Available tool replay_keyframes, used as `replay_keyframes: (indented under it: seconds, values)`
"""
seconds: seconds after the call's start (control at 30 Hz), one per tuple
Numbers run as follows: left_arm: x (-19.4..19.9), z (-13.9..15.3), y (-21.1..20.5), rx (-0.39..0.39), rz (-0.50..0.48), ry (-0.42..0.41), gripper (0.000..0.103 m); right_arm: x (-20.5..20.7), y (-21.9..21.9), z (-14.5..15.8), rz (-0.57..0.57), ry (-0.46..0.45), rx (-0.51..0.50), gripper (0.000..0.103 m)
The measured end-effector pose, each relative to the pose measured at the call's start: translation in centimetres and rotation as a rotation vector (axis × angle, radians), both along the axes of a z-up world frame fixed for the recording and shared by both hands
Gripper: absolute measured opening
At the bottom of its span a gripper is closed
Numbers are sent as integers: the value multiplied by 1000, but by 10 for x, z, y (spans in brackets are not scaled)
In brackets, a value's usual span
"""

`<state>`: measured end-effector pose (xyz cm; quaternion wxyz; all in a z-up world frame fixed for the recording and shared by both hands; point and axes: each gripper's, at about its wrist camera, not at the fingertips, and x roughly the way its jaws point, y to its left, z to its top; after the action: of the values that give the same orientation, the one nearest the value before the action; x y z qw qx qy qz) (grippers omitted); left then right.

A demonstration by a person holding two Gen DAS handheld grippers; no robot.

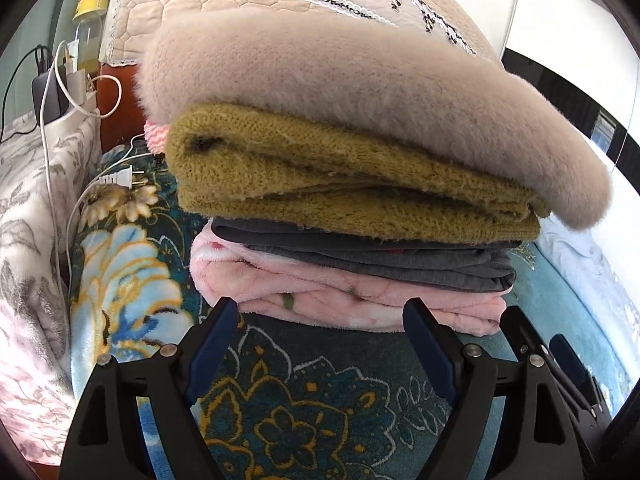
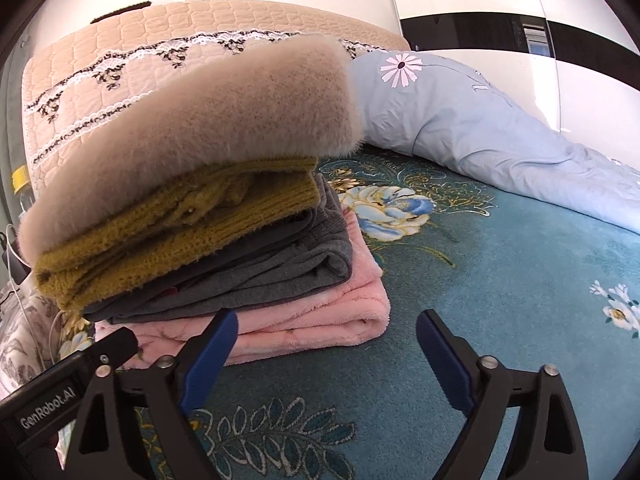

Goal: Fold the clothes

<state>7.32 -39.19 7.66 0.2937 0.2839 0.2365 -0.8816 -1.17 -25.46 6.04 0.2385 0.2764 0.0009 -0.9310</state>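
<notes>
Bedside charger cables point(image 1: 60, 80) appear only left-view.

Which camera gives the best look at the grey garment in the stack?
The right wrist view: the grey garment shows its folded front and side between mustard knit and pink fleece. The left wrist view shows only its thin front edge.

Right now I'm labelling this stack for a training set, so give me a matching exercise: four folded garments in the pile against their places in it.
Garments:
1. olive knit sweater
2. pink fleece
3. beige fluffy garment
4. grey garment

Places:
A. bottom, on the teal floral blanket
B. top
C. second from top
D. just above the bottom one

Pairs: 1-C, 2-A, 3-B, 4-D
</notes>
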Motion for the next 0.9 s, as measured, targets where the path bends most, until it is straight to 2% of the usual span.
replay_keyframes:
  seconds: [0.1, 0.4, 0.6, 0.73, 0.9]
  values:
    - [3, 0, -4, 3, 20, 6, 92, -3, 4, -2, -8, -13, -26, 103]
    - [0, 0, 1, -74, 22, -22, 96, -3, 6, -2, -46, 7, -20, 103]
    - [-5, -2, 9, -120, -7, -47, 97, -2, 9, 1, -101, 47, 2, 103]
    - [-6, -3, 11, -146, -2, -60, 97, -3, 9, 0, -99, 39, 10, 103]
    - [-5, -5, 5, -130, 44, -82, 97, -2, 7, 0, -82, 37, 15, 103]
